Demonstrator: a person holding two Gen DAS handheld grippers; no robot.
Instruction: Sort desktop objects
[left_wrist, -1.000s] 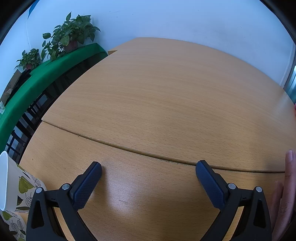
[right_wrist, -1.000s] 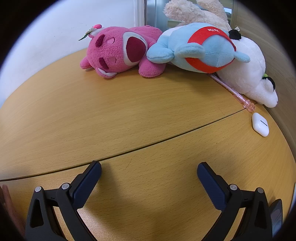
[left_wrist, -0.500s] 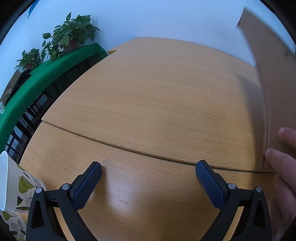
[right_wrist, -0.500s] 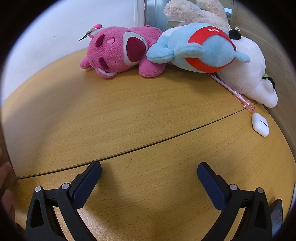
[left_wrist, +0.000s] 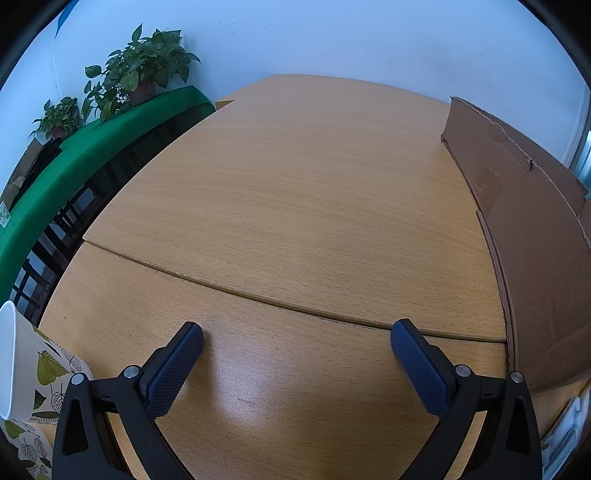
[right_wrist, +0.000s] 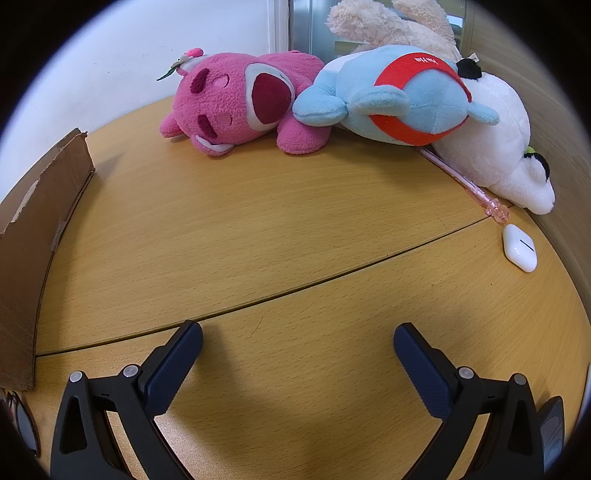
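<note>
A brown cardboard box (left_wrist: 524, 236) stands on the wooden table between the two grippers; it also shows at the left edge of the right wrist view (right_wrist: 33, 236). My left gripper (left_wrist: 295, 347) is open and empty, low over bare table. My right gripper (right_wrist: 297, 347) is open and empty too. Far from it lie a pink plush bear (right_wrist: 236, 103), a blue and red plush (right_wrist: 399, 99), a white plush (right_wrist: 498, 136), a pink pen (right_wrist: 465, 182) and a white earbud case (right_wrist: 519, 248).
A leaf-patterned paper cup (left_wrist: 33, 369) lies at the left edge of the left wrist view. Potted plants (left_wrist: 144, 74) stand on a green ledge (left_wrist: 74, 147) beyond the table's left edge. A wall panel borders the table at the right.
A hand brought the cardboard box in and set it upright on the table between the grippers. The hand is gone from view. Both grippers stayed still and open.
</note>
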